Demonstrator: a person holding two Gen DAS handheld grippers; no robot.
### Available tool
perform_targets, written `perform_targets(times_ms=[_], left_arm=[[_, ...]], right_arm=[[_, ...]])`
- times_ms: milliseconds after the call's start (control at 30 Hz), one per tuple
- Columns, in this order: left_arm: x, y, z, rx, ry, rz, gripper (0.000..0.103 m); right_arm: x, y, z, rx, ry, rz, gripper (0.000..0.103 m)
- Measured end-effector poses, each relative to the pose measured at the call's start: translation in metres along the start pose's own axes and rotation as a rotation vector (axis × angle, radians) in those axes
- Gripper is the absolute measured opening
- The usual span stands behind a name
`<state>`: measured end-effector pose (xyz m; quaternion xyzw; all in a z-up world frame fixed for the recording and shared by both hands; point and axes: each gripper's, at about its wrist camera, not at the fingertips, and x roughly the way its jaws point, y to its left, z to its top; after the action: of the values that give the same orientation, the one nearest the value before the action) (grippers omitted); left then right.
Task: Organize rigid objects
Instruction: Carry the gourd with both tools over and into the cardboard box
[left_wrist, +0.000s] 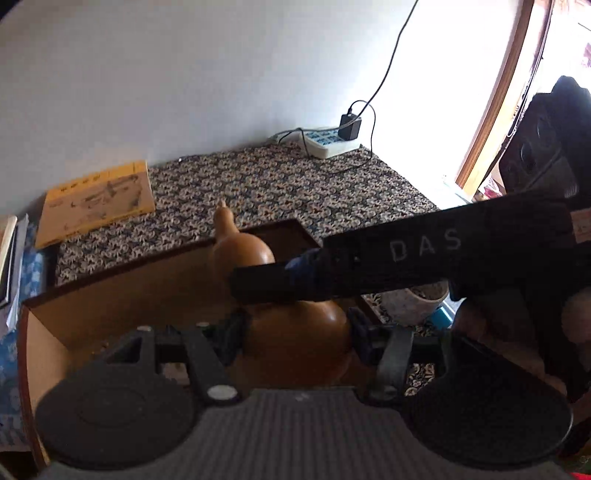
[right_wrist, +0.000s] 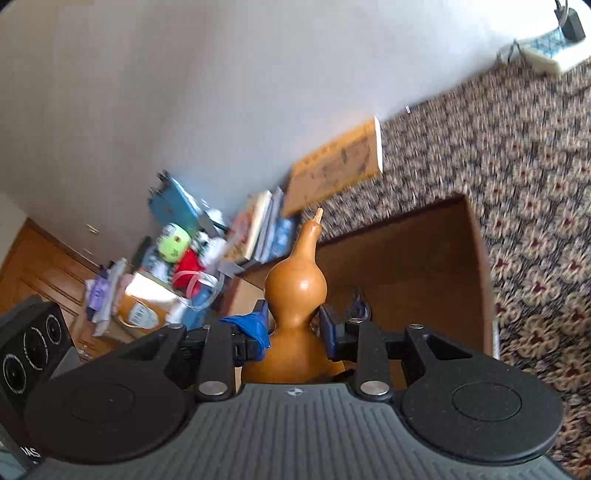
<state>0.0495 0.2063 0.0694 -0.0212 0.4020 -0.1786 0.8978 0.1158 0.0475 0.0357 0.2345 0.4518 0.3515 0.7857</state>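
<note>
Both grippers clamped one gourd (right_wrist: 295, 295): left gripper (left_wrist: 295, 332) at bulb, right gripper (right_wrist: 293, 325) at waist, steadying it above wooden box (right_wrist: 424, 258).

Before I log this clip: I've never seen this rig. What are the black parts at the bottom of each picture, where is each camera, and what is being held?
No robot here: a person holds a two-finger gripper in each hand, and each carries a fisheye camera looking forward along its fingers. The black discs and ribbed plate at the bottom are the gripper's own body.

The right wrist view shows the right gripper pinching the narrow waist of a tan gourd. In the left wrist view the left gripper grips the same gourd's wide lower bulb, and the right gripper crosses the picture as a black bar.

Behind the gourd stands an open brown wooden box on a flower-patterned cloth. Also there: a yellow booklet, a white power strip with a black charger, and a white cup.
</note>
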Motion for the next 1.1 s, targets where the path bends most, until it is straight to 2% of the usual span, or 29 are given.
perform_targets(times_ms=[267, 500, 667, 733, 833, 933, 1100], left_arm=[[0.039, 0.054, -0.024, -0.165, 0.165, -0.072, 0.056], [0.063, 0.071, -0.034, -0.227, 0.296, 0.004, 0.056], [0.064, 0.088, -0.036, -0.282, 0.315, 0.009, 0.057], [0.067, 0.091, -0.039, -0.269, 0.324, 0.041, 0.059], [0.068, 0.093, -0.039, -0.271, 0.338, 0.031, 0.059], [0.066, 0.089, -0.038, -0.242, 0.329, 0.055, 0.061], [0.064, 0.098, -0.041, -0.294, 0.315, 0.053, 0.063]], right_arm=[[0.052, -0.008, -0.015, 0.056, 0.137, -0.135, 0.011], [0.073, -0.013, -0.021, 0.092, 0.182, -0.242, 0.011], [0.076, -0.021, -0.019, 0.117, 0.227, -0.270, 0.011], [0.077, -0.023, -0.018, 0.122, 0.240, -0.281, 0.011], [0.078, -0.026, -0.016, 0.131, 0.241, -0.279, 0.011], [0.081, -0.028, -0.015, 0.129, 0.248, -0.290, 0.013], [0.092, -0.029, -0.015, 0.137, 0.319, -0.239, 0.016]])
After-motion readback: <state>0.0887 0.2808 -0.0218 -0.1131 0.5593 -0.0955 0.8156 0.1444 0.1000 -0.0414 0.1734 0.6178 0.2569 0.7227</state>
